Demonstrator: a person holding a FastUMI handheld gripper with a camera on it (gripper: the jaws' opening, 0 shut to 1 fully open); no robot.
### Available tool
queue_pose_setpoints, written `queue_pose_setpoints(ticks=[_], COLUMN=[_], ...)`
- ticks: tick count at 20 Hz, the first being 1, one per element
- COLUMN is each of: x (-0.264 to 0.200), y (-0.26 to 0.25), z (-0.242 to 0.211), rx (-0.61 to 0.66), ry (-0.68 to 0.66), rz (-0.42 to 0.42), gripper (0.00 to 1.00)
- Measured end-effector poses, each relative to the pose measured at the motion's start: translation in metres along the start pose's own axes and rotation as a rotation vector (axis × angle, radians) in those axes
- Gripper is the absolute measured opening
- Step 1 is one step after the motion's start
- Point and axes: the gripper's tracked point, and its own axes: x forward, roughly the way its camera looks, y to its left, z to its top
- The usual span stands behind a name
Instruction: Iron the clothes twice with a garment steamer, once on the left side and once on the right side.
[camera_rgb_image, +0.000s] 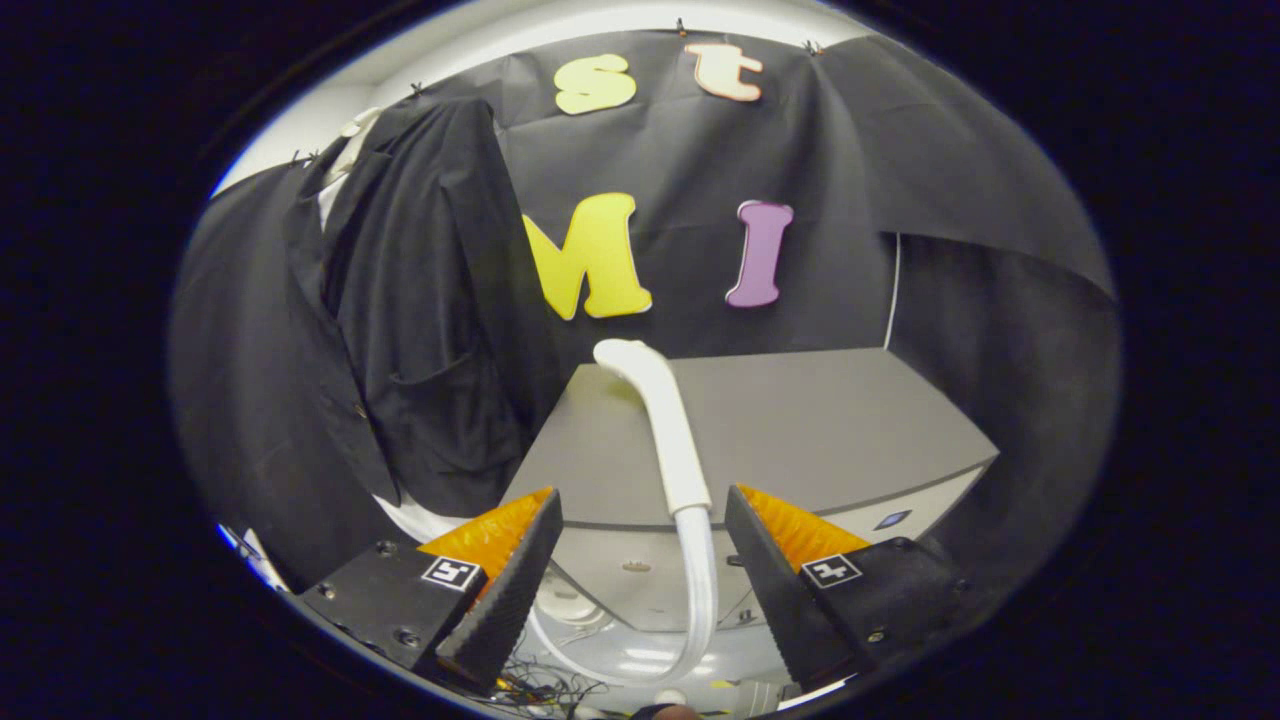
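Note:
A black jacket (420, 330) hangs on the booth's wall, up and to the left of my fingers, with a white collar (345, 150) showing at its neck. The white steamer wand (660, 420) lies on a grey tabletop (820, 430), its head pointing away from me toward the wall. Its handle end sits in the gap between my fingers, touching neither. A white hose (705, 590) runs from the handle and loops down under the table's front edge. My gripper (642, 498) is open, its fingers wide apart on either side of the wand.
Below the tabletop's front edge is a pale unit (640, 585) with cables (545, 685) tangled beneath it. The jacket's lower hem hangs close to the table's left corner. A white cord (893, 290) runs down the wall behind the table's right end.

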Motion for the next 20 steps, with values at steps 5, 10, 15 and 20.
queue_pose_setpoints(ticks=[5, 10, 15, 20], x=[0.042, 0.076, 0.104, 0.127], y=[-0.011, -0.019, -0.028, -0.043], z=[0.024, 0.036, 0.037, 0.033], rx=[0.031, -0.013, -0.007, -0.043], ry=[0.131, 0.238, 0.364, 0.431], rz=[0.024, 0.027, 0.02, -0.067], gripper=[1.0, 0.99, 0.95, 0.93])
